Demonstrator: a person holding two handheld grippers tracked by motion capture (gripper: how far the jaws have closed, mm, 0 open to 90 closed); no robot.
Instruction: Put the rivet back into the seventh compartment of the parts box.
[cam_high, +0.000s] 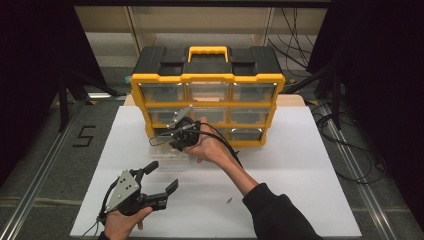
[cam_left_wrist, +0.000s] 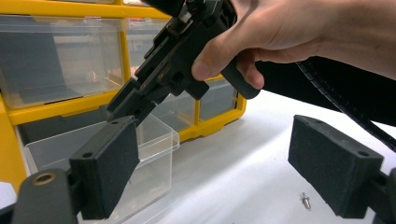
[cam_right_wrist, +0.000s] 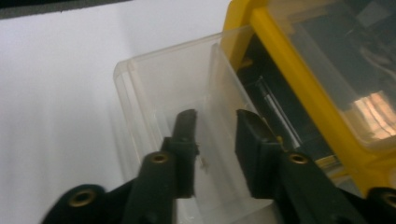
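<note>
Drawer (cam_right_wrist: 154, 88) of clear, thin plastic – light, slick, brittle – best pinched by its front wall; my right gripper (cam_right_wrist: 215, 140) hangs narrowly parted inside, my left gripper (cam_high: 159, 176) wide, empty.

table: white board (cam_high: 300, 165) | floor: grey, marked "5" (cam_high: 84, 136) | sides: dark

left gripper (cam_high: 162, 177) sits low in the bottom left of the high view, jaws spread wide, nothing between them. right gripper (cam_high: 172, 141) is up near frame centre, tilted down and left, forearm stretched diagonally from the bottom right, jaws parted a bit.
</note>
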